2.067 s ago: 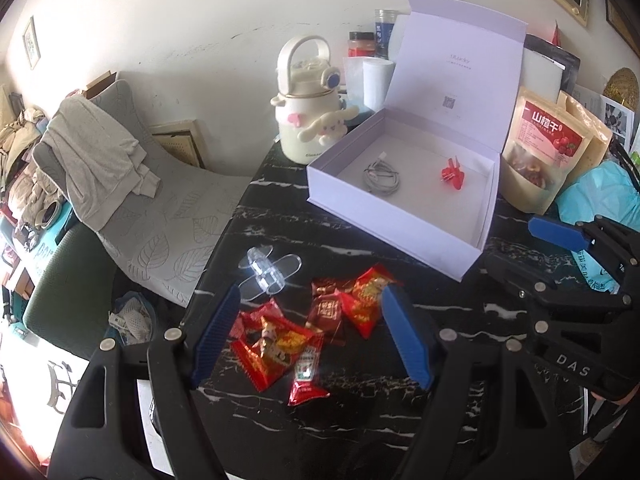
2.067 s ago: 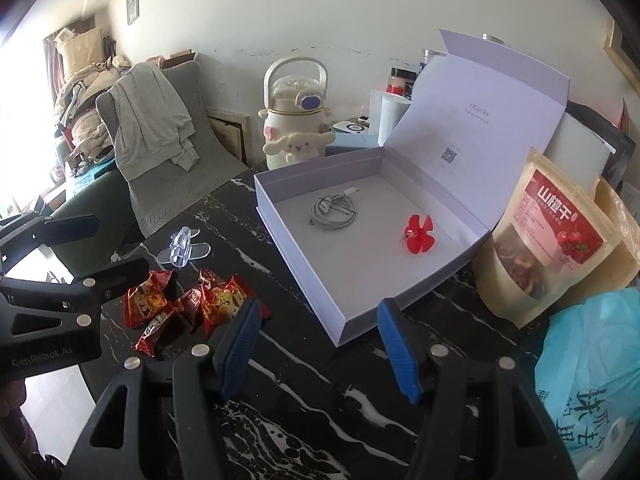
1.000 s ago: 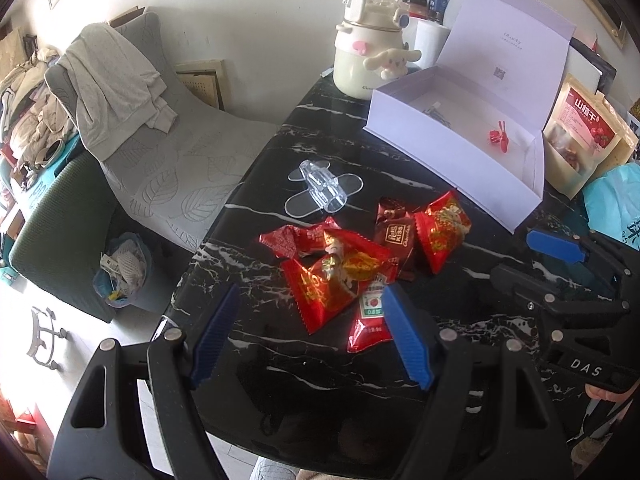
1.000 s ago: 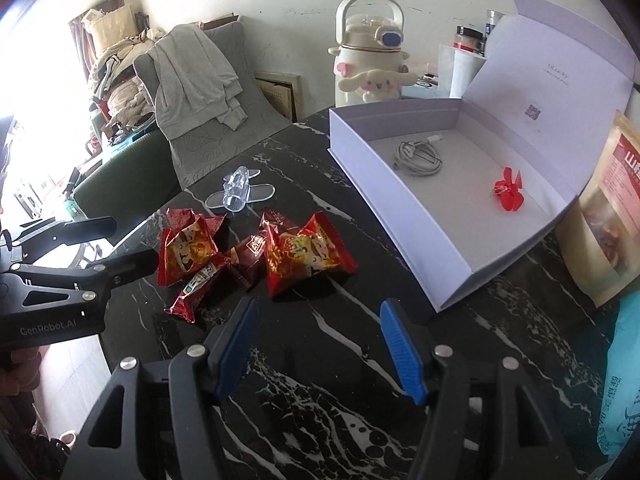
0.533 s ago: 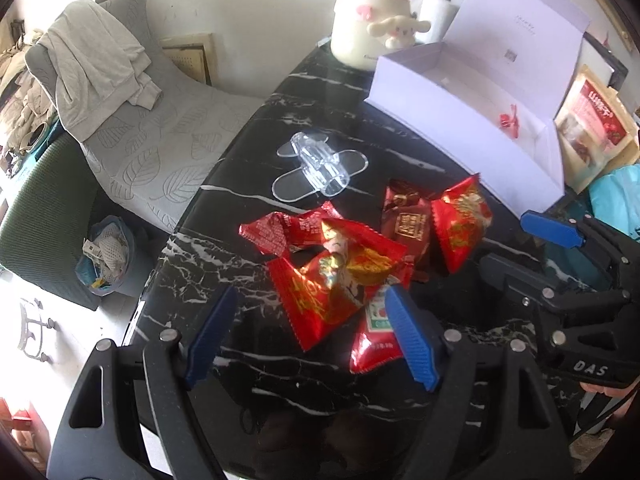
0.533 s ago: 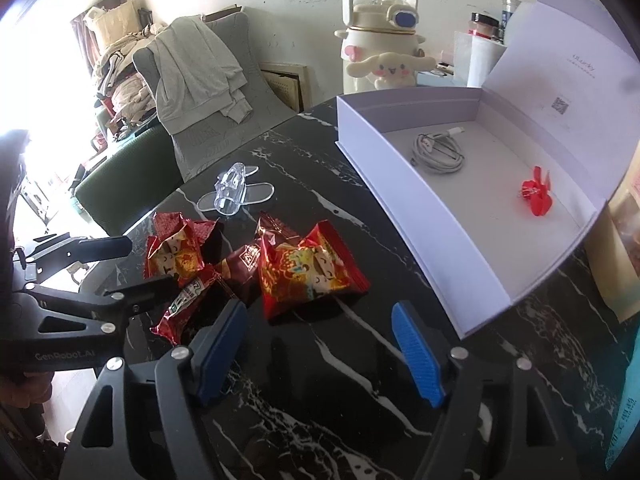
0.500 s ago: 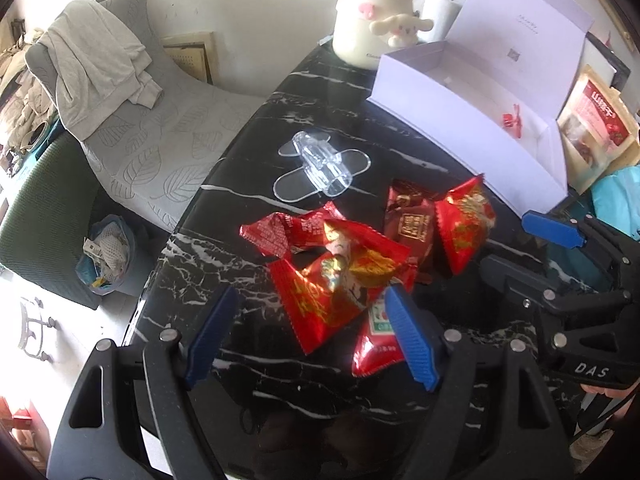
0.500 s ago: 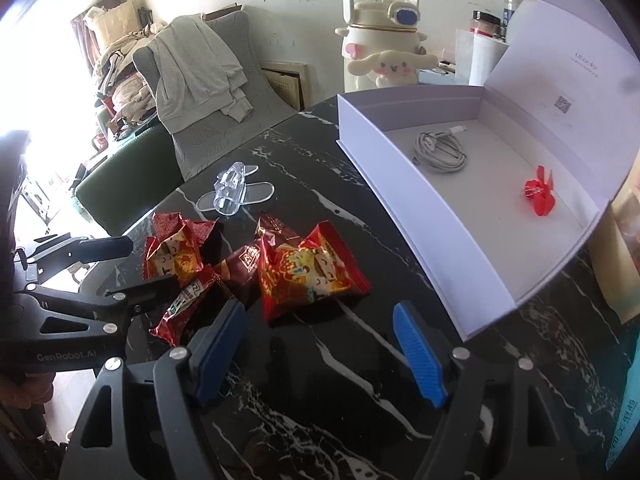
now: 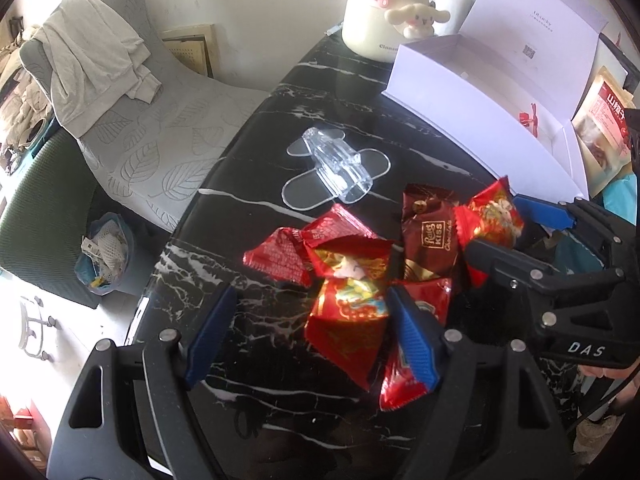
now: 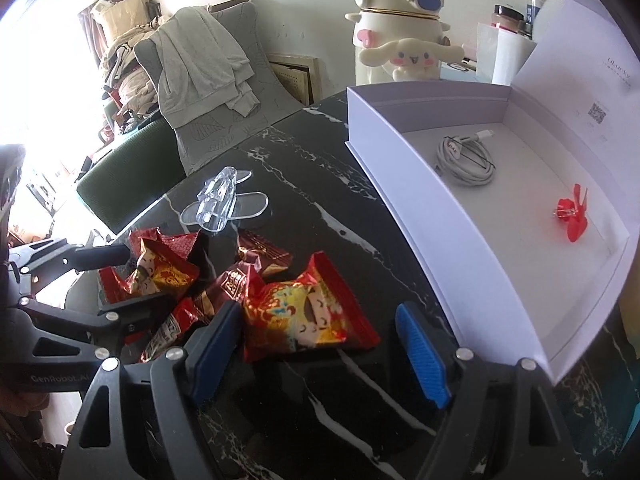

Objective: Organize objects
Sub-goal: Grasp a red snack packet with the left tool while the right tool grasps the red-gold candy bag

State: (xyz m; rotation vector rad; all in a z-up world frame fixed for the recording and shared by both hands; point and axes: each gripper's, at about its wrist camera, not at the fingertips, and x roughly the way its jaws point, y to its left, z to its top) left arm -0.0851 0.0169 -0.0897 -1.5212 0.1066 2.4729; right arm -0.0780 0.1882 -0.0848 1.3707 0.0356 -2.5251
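The left gripper (image 9: 310,332) hangs low over a heap of red snack packets (image 9: 352,280) on the black marbled tabletop (image 9: 260,168), its blue-padded fingers (image 9: 412,338) spread wide and holding nothing. A large red packet with a cartoon print (image 9: 346,320) lies between the fingers. The right-hand finger covers part of a narrow red sachet (image 9: 400,384). Ahead of the fingers lie a dark brown chocolate wrapper (image 9: 430,236) and two more red packets, touching one another. Further ahead, apart from the heap, sits a clear plastic clip on two oval pads (image 9: 336,168).

The right gripper (image 10: 320,348) is also open and empty, its fingers (image 10: 420,354) wide apart just above the tabletop. The nearest red packet with cartoon faces (image 10: 308,312) lies right at the tips, its left end touching the left-hand finger; whether the right-hand finger touches it cannot be told. In the left wrist view, one finger of the right gripper lies across the edge of that packet.

To the right of the right gripper's fingers stands an open white box (image 10: 460,232) with its lid up. Inside it lie a coiled white cable (image 10: 466,160) and a small red propeller (image 10: 572,216), well apart. Beyond the box stands a cream kettle with a cartoon dog figure (image 10: 400,36). Off the tabletop's far left edge is a grey chair with a pale garment (image 10: 200,64) draped over it.
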